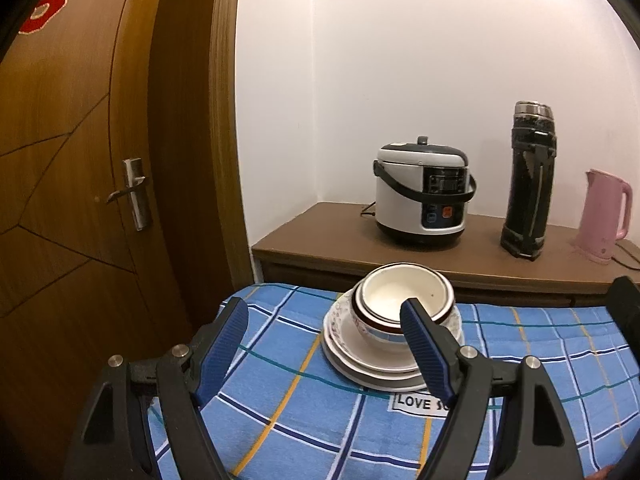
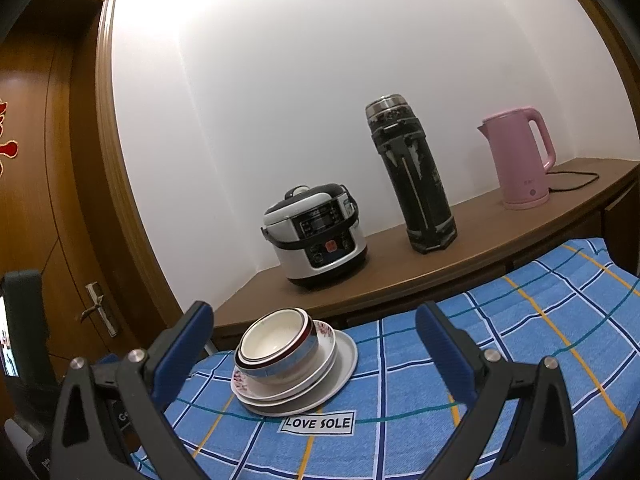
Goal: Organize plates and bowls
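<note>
Nested bowls [image 1: 404,300] sit on a stack of white plates [image 1: 360,364] on the blue checked cloth [image 1: 280,400]. The top bowl is cream inside with a dark brown rim. My left gripper [image 1: 324,312] is open and empty, held above the cloth just in front of the stack; its right finger overlaps the bowls in view. In the right wrist view the bowls [image 2: 276,344] and plates [image 2: 320,384] lie between the fingers of my right gripper [image 2: 312,316], which is open, empty and held back from them.
A brown sideboard [image 1: 320,248] behind the cloth carries a white rice cooker [image 1: 420,192], a tall black flask [image 1: 528,180] and a pink kettle [image 1: 604,216]. A wooden door [image 1: 80,160] stands at the left. The cloth has a "LOVE SOLE" label [image 2: 318,424].
</note>
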